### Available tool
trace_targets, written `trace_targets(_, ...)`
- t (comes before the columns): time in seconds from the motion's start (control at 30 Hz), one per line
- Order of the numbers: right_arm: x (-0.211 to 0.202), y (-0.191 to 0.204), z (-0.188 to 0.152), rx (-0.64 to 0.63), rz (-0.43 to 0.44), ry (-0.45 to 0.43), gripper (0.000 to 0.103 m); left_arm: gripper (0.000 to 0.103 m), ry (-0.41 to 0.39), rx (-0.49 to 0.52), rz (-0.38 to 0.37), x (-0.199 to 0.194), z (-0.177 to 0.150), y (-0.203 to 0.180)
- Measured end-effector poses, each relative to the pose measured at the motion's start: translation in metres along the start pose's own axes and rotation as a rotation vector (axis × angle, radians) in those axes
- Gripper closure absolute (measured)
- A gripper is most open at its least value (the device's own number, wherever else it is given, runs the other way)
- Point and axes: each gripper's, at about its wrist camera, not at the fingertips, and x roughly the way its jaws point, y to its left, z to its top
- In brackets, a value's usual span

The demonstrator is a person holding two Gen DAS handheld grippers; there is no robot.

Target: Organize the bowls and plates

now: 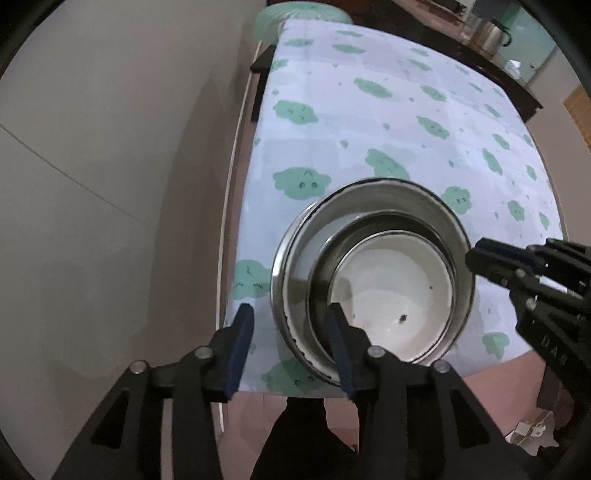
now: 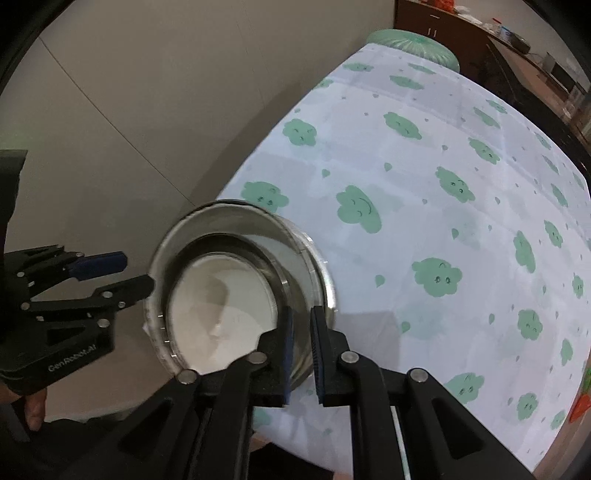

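A stack of nested steel bowls (image 1: 295,273) with a white bowl (image 1: 399,299) inside sits near the front left corner of the table with the cloud-print cloth (image 1: 369,122). My left gripper (image 1: 291,339) is open, its fingers astride the stack's near left rim. My right gripper (image 2: 301,343) is shut on the steel bowl rim (image 2: 317,280) at the stack's right side; it shows in the left wrist view (image 1: 480,258). The white bowl (image 2: 221,306) and the left gripper (image 2: 129,273) show in the right wrist view.
A grey wall (image 1: 110,166) runs along the table's left edge. A green round stool (image 1: 299,18) stands beyond the far end. A metal pot (image 1: 487,35) stands on a dark counter at the back right. The cloth (image 2: 443,221) stretches away to the right.
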Motion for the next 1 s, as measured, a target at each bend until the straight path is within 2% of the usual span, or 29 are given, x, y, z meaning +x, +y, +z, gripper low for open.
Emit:
trace_targets(0.17,-0.011,0.018,-0.022,0.063,-0.059,-0.027,0.09,0.06,-0.067,0.065,-0.022,-0.014,-0.012,0.002)
trace_targets(0.2,-0.014,0.02,-0.027,0.076,-0.069,-0.035,0.09,0.06,-0.101,0.084,-0.026,-0.02,-0.015,0.001)
trace_targets(0.27,-0.031,0.028,-0.042,0.095,-0.117,-0.107,0.09,0.055,-0.201,0.108,-0.032,-0.036,-0.024,0.0)
trace_targets(0.33,-0.054,0.036,-0.057,0.086,-0.171,-0.208,0.085,0.045,-0.286,0.107,-0.06,-0.053,-0.033,0.001)
trace_targets(0.4,-0.076,0.043,-0.068,0.073,-0.229,-0.307,0.062,0.044,-0.357,0.123,-0.072,-0.068,-0.041,-0.001)
trace_targets(0.47,-0.1,0.05,-0.082,0.061,-0.281,-0.413,0.047,0.044,-0.405,0.15,-0.076,-0.082,-0.049,-0.006)
trace_targets(0.57,-0.125,0.057,-0.104,0.063,-0.327,-0.522,0.046,0.037,-0.489,0.16,-0.087,-0.103,-0.063,-0.01)
trace_targets(0.63,-0.136,0.062,-0.119,0.063,-0.345,-0.58,0.046,0.029,-0.561,0.155,-0.08,-0.119,-0.077,-0.014)
trace_targets(0.7,-0.146,0.07,-0.139,0.056,-0.38,-0.632,0.045,0.026,-0.599,0.16,-0.077,-0.131,-0.092,-0.017)
trace_targets(0.73,-0.152,0.074,-0.149,0.052,-0.394,-0.66,0.044,0.023,-0.603,0.164,-0.076,-0.135,-0.098,-0.018)
trace_targets(0.8,-0.164,0.081,-0.166,0.065,-0.422,-0.714,0.033,0.022,-0.603,0.178,-0.072,-0.144,-0.114,-0.022)
trace_targets(0.9,-0.181,0.088,-0.189,0.098,-0.42,-0.773,0.029,0.016,-0.657,0.192,-0.097,-0.16,-0.138,-0.027)
trace_targets(1.0,-0.193,0.094,-0.206,0.106,-0.444,-0.803,0.028,0.016,-0.702,0.204,-0.123,-0.177,-0.158,-0.032)
